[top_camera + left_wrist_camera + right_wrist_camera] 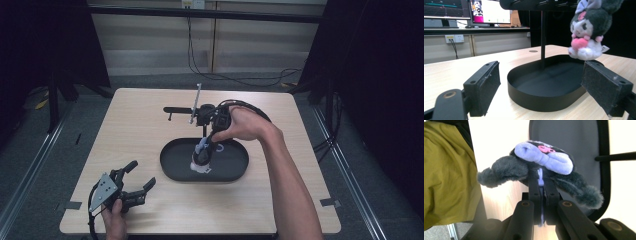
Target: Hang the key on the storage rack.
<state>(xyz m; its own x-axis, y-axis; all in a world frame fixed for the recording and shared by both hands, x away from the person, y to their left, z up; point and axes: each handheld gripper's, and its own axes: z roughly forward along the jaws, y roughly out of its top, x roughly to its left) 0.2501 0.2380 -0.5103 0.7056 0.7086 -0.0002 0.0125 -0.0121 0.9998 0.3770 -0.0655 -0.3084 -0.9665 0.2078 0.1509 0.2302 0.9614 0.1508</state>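
A dark grey plush toy (201,159) with a lavender bow and a pink heart hangs just above the black oval tray (231,161). My right gripper (204,145) points down over it, shut on the toy's lavender loop (540,177) at the top of the plush (544,157). In the left gripper view the toy (587,32) dangles over the tray's (544,100) far right side. My left gripper (142,174) rests near the table's front left corner, open, nothing between its pads (486,85).
A black stand (196,107) with a thin upright post (543,37) rises at the tray's back edge; its rod (616,156) crosses the right gripper view. Monitors and a wall socket lie beyond the table. Yellow-green cloth (446,170) sits at left.
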